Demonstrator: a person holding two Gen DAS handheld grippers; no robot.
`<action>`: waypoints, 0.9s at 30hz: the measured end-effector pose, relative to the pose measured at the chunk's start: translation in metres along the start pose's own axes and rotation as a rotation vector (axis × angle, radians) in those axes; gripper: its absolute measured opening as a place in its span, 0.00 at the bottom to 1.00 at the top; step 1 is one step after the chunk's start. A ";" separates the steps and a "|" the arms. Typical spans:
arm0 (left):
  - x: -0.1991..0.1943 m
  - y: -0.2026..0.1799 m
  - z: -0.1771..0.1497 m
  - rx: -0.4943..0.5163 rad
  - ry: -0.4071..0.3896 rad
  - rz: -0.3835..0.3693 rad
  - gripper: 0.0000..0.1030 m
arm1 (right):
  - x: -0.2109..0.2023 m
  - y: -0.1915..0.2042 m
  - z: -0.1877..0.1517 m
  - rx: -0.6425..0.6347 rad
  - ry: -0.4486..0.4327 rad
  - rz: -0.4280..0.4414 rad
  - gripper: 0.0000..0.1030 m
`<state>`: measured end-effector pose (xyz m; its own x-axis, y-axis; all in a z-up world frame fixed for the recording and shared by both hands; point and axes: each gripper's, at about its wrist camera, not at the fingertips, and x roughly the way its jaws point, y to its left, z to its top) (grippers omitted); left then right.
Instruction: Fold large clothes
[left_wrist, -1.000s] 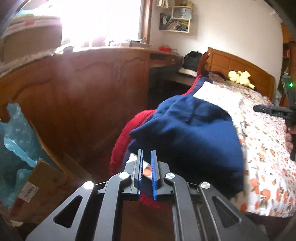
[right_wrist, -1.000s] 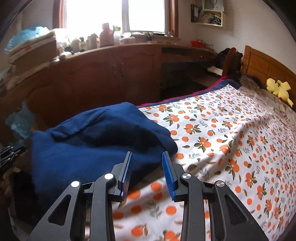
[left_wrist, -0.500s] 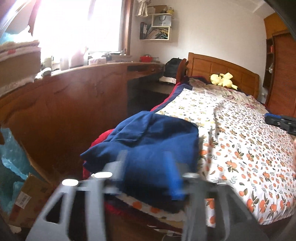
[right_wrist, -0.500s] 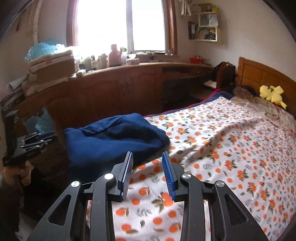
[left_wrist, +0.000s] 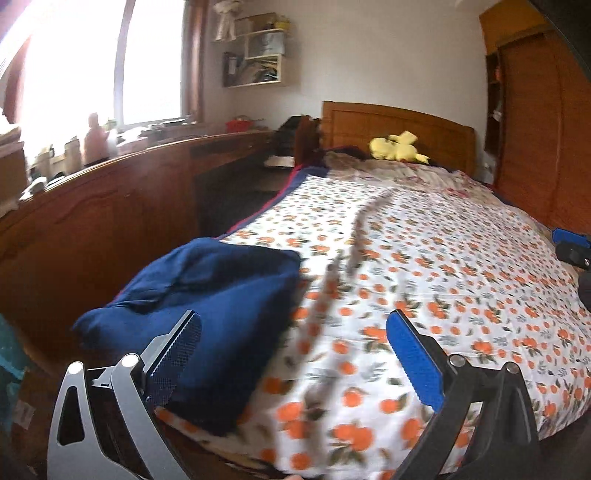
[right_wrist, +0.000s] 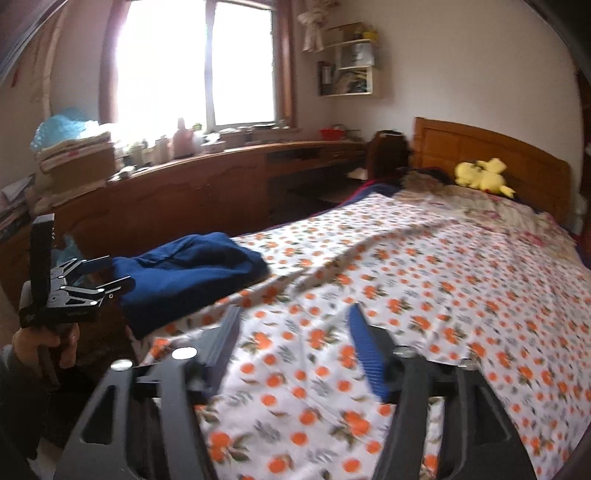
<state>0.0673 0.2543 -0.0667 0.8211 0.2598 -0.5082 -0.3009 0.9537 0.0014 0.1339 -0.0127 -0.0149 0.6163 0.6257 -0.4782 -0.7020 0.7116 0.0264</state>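
With jaws spread wide, left gripper (left_wrist: 293, 326) held nothing, its fingers framing the near corner of the bed, one blue pad (left_wrist: 415, 360) over the orange-print sheet (left_wrist: 443, 266), the other just in front of the folded navy garment (left_wrist: 218, 295) without clear contact. Right gripper (right_wrist: 293, 341) likewise gaped open and empty, hovering above the sheet with no cloth between its blurred fingers. Counted: two grippers, one navy garment, one printed sheet, one yellow plush toy (right_wrist: 482, 177) by the wooden headboard (right_wrist: 491, 151), one wall shelf (right_wrist: 351, 70), one bright window (right_wrist: 195, 66) above the long wooden cabinet (right_wrist: 192, 199). Lay folded in a thick bundle at the bed's near left corner, that navy garment, resting on the sheet and close to the edge facing the cabinet. Seen from the right wrist view: left gripper (right_wrist: 92, 280) raised at about garment height, just beside the bundle's outer end, gripped from below by a bare hand (right_wrist: 44, 343) around the handle. Seen from the left wrist view: only a blue-tipped part of right gripper (left_wrist: 572, 245) at the far right margin, over the bed's other side, well apart from the garment.
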 end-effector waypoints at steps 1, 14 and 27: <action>0.001 -0.007 -0.001 0.005 0.002 -0.008 0.98 | -0.006 -0.006 -0.005 0.007 -0.004 -0.020 0.65; -0.021 -0.145 -0.008 0.078 -0.031 -0.175 0.98 | -0.102 -0.062 -0.069 0.162 -0.065 -0.206 0.93; -0.087 -0.233 -0.010 0.136 -0.090 -0.291 0.98 | -0.197 -0.070 -0.105 0.270 -0.175 -0.418 0.93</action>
<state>0.0609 0.0082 -0.0310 0.9046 -0.0199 -0.4258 0.0153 0.9998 -0.0142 0.0244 -0.2196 -0.0148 0.8907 0.2987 -0.3428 -0.2811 0.9543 0.1011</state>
